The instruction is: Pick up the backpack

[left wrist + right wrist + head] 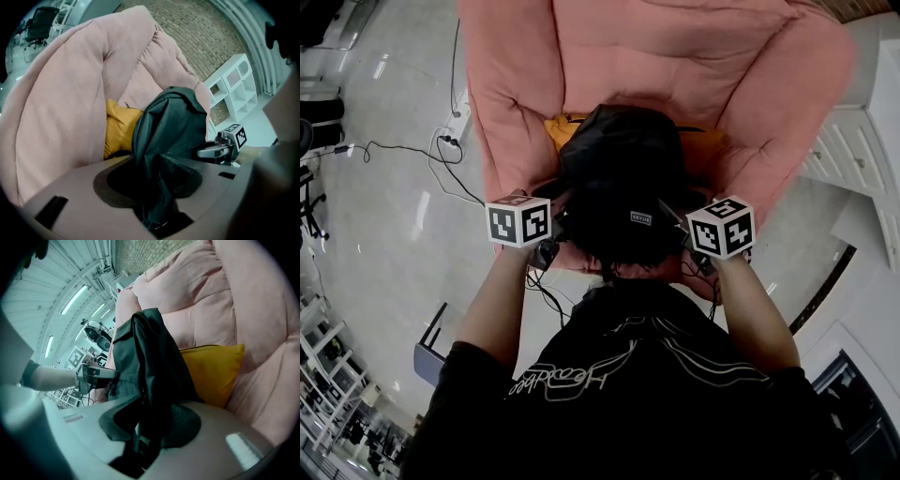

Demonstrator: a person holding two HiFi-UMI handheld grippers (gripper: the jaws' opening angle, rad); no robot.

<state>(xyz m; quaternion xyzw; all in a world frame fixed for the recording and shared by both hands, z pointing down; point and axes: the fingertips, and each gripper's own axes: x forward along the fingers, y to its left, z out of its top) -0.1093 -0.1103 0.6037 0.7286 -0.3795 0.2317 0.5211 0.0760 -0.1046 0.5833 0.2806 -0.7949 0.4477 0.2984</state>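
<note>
Since the backpack [623, 178] looks soft and saggy, your left gripper [157, 187] and right gripper [145, 427] each pinch bunched fabric on its near sides.

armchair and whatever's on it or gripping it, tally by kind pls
pink armchair: 1
black backpack: 1
yellow cushion: 1
grippers: 2 (left gripper, right gripper, each closed on backpack fabric)
total: 5
</note>
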